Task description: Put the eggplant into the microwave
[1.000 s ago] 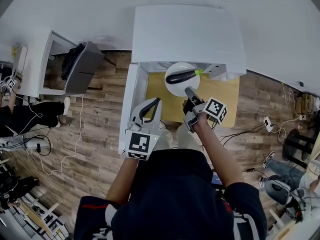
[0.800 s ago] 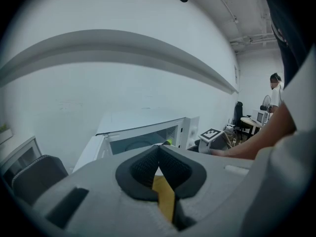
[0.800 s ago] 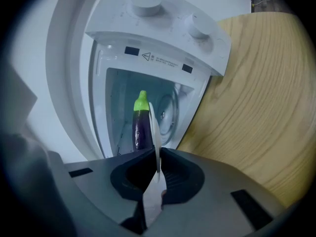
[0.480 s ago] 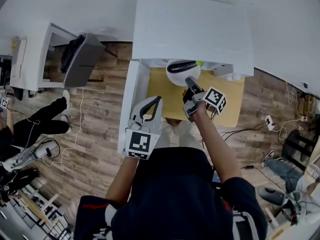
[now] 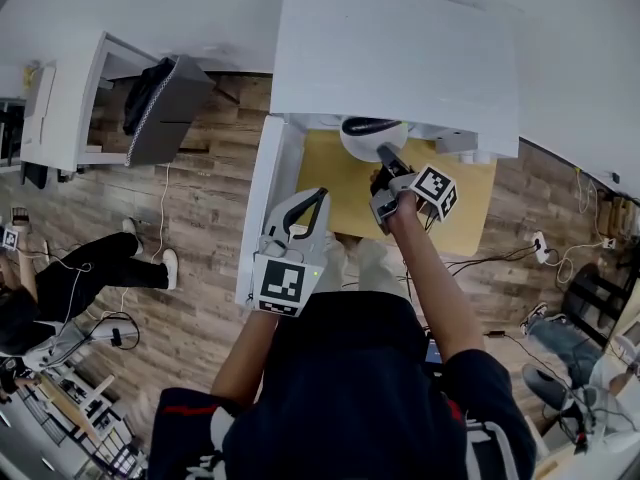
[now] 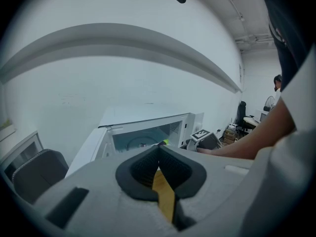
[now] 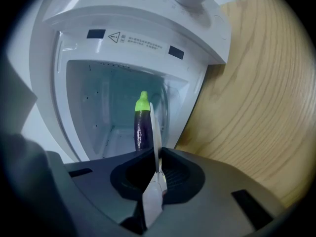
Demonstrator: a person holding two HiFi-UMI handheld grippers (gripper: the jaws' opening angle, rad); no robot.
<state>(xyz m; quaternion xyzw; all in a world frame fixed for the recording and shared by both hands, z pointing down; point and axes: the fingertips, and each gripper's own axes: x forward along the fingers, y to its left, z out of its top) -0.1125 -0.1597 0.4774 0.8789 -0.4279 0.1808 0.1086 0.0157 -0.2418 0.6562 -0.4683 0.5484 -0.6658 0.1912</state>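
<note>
A dark purple eggplant (image 5: 368, 125) with a green stem lies on a white plate (image 5: 372, 143). My right gripper (image 5: 384, 155) is shut on the plate's near rim. In the right gripper view the eggplant (image 7: 142, 127) lies along the plate (image 7: 155, 132) between the jaws of my right gripper (image 7: 157, 154), inside the mouth of the white microwave (image 7: 133, 33). The microwave (image 5: 395, 58) stands open, its door (image 5: 258, 203) swung out to the left. My left gripper (image 5: 318, 197) is shut and empty, held back beside the door. From my left gripper (image 6: 159, 148), the microwave (image 6: 148, 131) lies ahead.
The microwave stands on a light wooden table (image 5: 335, 188). A grey chair (image 5: 160, 118) and a white cabinet (image 5: 70, 128) stand to the left on the wood floor. A person's legs (image 5: 110, 268) and cables (image 5: 130, 318) lie on that floor.
My right gripper has carried the plate and eggplant forward, so the plate now sits partly under the microwave's top. The left gripper has stayed put. The person on the floor has shifted.
</note>
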